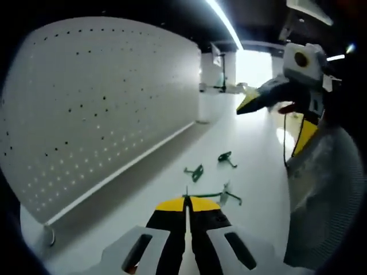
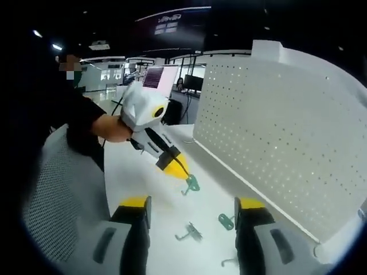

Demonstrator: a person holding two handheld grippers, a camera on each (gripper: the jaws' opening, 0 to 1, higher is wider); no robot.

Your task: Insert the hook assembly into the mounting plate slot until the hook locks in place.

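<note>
The white perforated metal mounting plate [image 2: 287, 137] stood upright along the white surface [image 1: 252, 166]. The left tongs [image 2: 184, 175], clamped on a small green metal hook [image 2: 191, 184], hovered nearby; the right tongs [image 2: 192, 207] gaped empty. Spare hooks [image 2: 189, 231] lay below. Square the prongs to the holes before pressing.

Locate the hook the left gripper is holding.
In the right gripper view, the green hook hangs from the left gripper, above the white table and left of the pegboard.

Left gripper [image 2: 184, 176]: white housing, black jaws w/ yellow tips. Right gripper [image 2: 192, 215]: same colours, slotted grey jaw bases. Person [image 2: 80, 120]: black short-sleeved top.
</note>
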